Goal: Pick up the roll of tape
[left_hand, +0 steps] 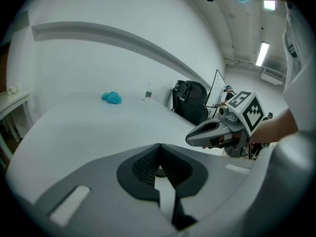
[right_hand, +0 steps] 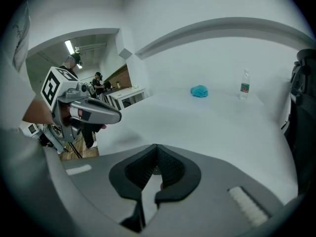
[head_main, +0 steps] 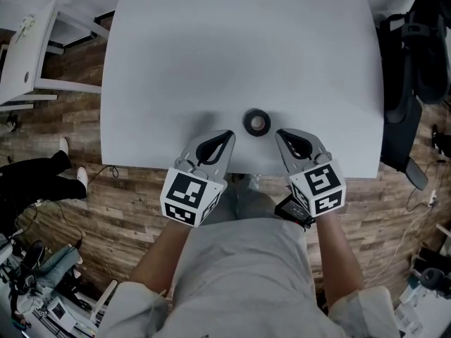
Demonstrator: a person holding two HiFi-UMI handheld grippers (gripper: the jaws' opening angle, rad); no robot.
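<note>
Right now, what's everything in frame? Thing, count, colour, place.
roll of tape: 1, black, on the table near its front edge, between the two gripper tips
table: 1, white, centre
crumpled thing: 1, teal, far side of the table
bottle: 1, clear, upright, far side of the table, beside the crumpled thing
chair: 1, black, off the table's right edge
side furniture: 1, white, left of the table
bystander's legs: 1 pair, dark trousers, on the floor at left
floor: wood planks
left gripper: 1, grey, jaws shut, empty
right gripper: 1, grey, jaws shut, empty
</note>
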